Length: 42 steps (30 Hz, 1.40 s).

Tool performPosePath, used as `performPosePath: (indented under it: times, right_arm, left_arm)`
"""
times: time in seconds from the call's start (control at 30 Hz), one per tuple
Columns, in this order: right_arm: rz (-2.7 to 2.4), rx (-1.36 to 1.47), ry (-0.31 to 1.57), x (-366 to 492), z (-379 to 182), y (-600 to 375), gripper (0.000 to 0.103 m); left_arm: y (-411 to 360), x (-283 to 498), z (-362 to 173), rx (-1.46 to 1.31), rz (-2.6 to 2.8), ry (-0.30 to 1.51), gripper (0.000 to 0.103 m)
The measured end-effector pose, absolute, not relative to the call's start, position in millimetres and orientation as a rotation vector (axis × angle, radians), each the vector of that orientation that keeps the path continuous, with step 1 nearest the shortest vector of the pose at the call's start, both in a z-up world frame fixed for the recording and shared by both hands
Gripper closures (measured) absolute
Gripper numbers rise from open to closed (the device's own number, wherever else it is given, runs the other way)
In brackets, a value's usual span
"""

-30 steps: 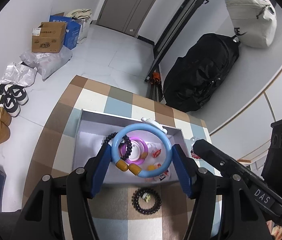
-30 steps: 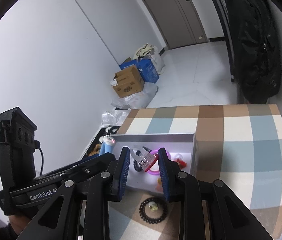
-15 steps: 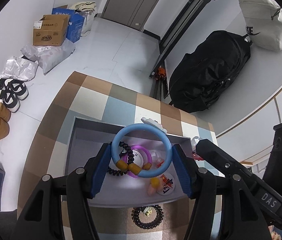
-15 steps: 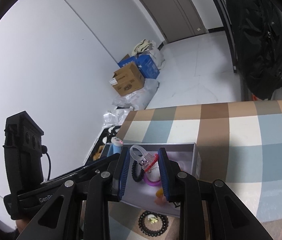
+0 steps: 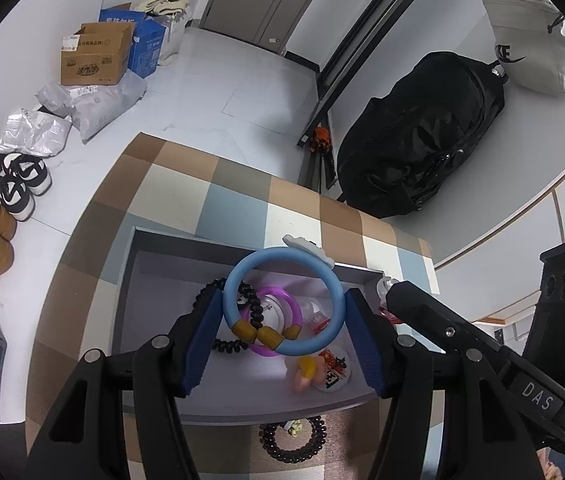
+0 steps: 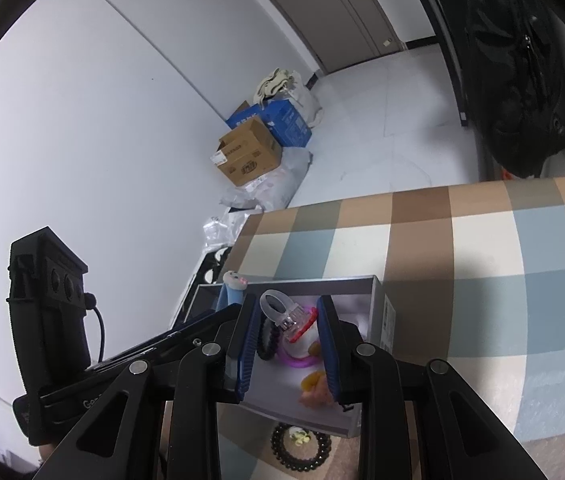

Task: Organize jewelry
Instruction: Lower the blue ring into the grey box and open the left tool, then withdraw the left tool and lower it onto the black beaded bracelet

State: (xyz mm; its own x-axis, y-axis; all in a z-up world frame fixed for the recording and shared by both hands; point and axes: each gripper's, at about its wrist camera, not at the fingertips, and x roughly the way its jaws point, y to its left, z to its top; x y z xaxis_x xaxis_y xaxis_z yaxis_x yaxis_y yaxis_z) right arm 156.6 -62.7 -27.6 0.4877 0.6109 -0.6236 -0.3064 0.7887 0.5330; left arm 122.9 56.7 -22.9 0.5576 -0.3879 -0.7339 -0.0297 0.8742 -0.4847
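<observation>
My left gripper is shut on a blue bracelet with amber beads and a white charm, held over the grey box. The box holds a purple ring, a black coil band, a round badge and small pieces. My right gripper is shut on a clear ring with a red-edged gem, above the same box. A black bead bracelet lies on the table in front of the box; it also shows in the right wrist view.
The box stands on a checked tablecloth whose far edge drops to the floor. On the floor are cardboard boxes, plastic bags, shoes and a black backpack. The right gripper's arm is beside the box.
Both grippers have moved forward and up over the box with their pieces still held. The box now lies lower and nearer in both views.
</observation>
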Motion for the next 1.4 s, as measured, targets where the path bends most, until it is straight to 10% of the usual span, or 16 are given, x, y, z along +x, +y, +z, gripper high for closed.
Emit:
performPosePath:
  times: [0.27, 0.4, 0.73, 1.4]
  right_arm:
    - [0.578, 0.431, 0.889, 157.3, -26.4, -70.3, 0.07]
    - [0.575, 0.454, 0.873, 156.3, -25.4, -74.7, 0.045]
    - [0.547, 0.487, 0.85, 155.0, -23.5, -86.1, 0.018]
    - [0.494, 0.44, 0.817, 123.9, -23.6, -100.2, 0.0]
  left_arm:
    - [58.1, 123.1, -19.6, -0.534, -0.252, 0.954, 0.034]
    - [56.9, 121.6, -16.2, -0.52, -0.244, 0.944, 0.03]
    - [57.2, 115.7, -15.9, -0.463, -0.196, 0.951, 0.03]
    - [50.5, 76.6, -6.9, -0.362, -0.186, 0.881, 0.027]
